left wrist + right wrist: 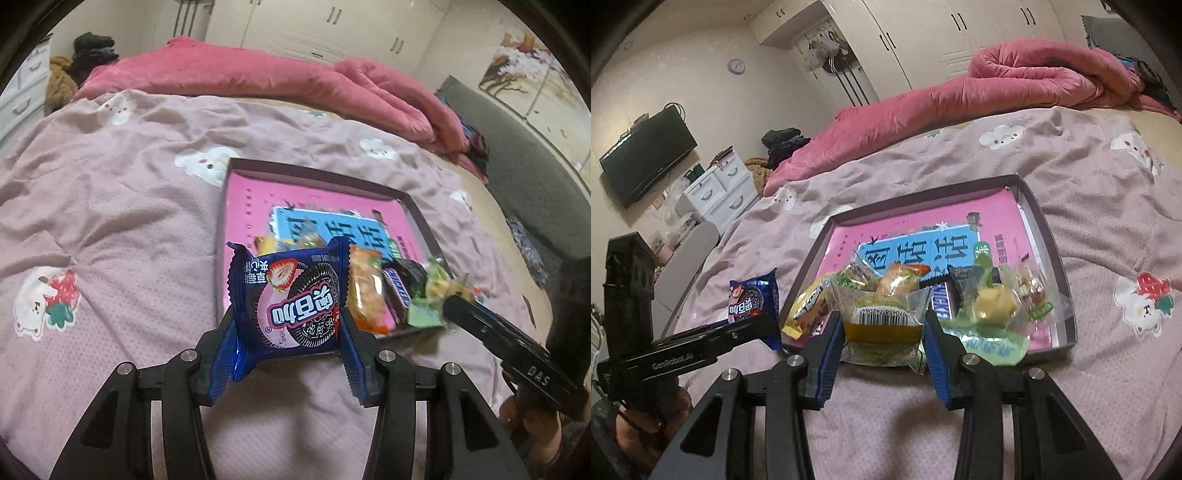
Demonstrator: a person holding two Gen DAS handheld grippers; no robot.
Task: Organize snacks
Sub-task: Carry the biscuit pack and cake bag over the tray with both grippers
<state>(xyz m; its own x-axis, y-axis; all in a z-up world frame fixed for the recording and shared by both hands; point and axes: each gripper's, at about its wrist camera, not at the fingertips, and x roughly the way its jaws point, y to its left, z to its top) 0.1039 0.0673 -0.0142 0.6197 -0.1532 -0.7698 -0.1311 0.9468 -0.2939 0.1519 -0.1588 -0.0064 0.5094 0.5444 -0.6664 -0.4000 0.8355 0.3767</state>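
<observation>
Green-wrapped snack [437, 295] motion-blurred

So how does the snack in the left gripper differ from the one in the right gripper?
The Oreo pack in the left gripper is opaque dark blue; the clear-wrapped cake in the right gripper shows a barcode label. Both are clamped between blue pads, lifted near the tray.

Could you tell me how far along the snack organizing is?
Done: several snacks sit heaped at the near end of the tray. In hand: the left gripper holds a blue cookie pack; the right gripper holds a clear-wrapped cake. Left: where these two go isn't shown.
</observation>
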